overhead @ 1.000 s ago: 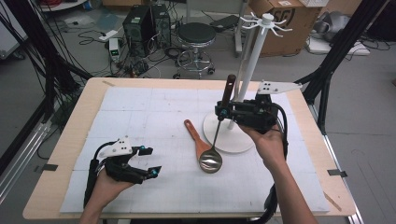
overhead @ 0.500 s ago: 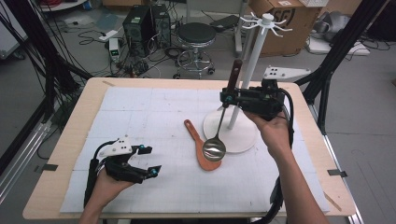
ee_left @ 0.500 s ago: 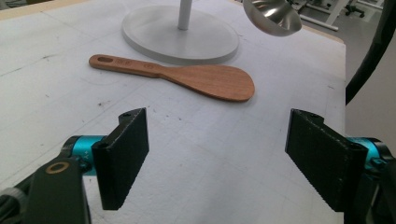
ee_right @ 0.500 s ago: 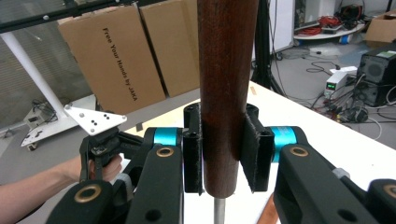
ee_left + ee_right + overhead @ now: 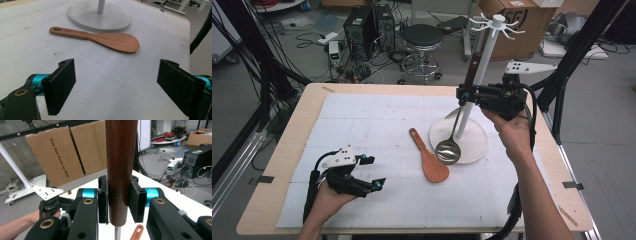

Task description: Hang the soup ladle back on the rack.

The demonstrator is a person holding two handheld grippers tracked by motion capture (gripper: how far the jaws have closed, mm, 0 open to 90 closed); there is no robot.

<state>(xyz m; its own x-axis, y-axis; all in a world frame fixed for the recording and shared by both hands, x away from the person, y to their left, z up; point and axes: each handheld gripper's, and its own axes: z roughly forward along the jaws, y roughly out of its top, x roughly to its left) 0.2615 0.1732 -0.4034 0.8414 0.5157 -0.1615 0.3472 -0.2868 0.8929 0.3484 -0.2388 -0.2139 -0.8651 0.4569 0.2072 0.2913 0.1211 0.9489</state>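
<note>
Room: wires, a black stool and brown boxes sit on the floor behind the table [image 5: 282, 150], which has a white mat on top.

Right gripper [image 5: 464, 95]: it is clamped tight on the dark wood handle of the ladle [image 5: 448, 151]. In the right gripper view the two black pads [image 5: 103, 200] press on the handle from both sides.

Ladle: it hangs almost straight up and down. Its shiny bowl is at the bottom, just over the edge of the round white base. Its handle end points up, close beside the white pole of the rack [image 5: 482, 65].

What the next move turns on: the hooks are at the top of the pole, higher than the handle end and a bit to the right of it in the high view. I think the ladle must go up more and then over to a hook. The right hand is the near one.

Left gripper [image 5: 374, 172]: it rests low over the mat, well away from the rack. Its jaws are apart with nothing between them, and they have just been opening wider.

Wooden spatula [image 5: 100, 40]: it lies flat on the mat, just beside the white base, ahead of the left gripper.

Change: the ladle is higher than a second ago. Its bowl was down by the spatula then, and now it is up and nearer the pole.
</note>
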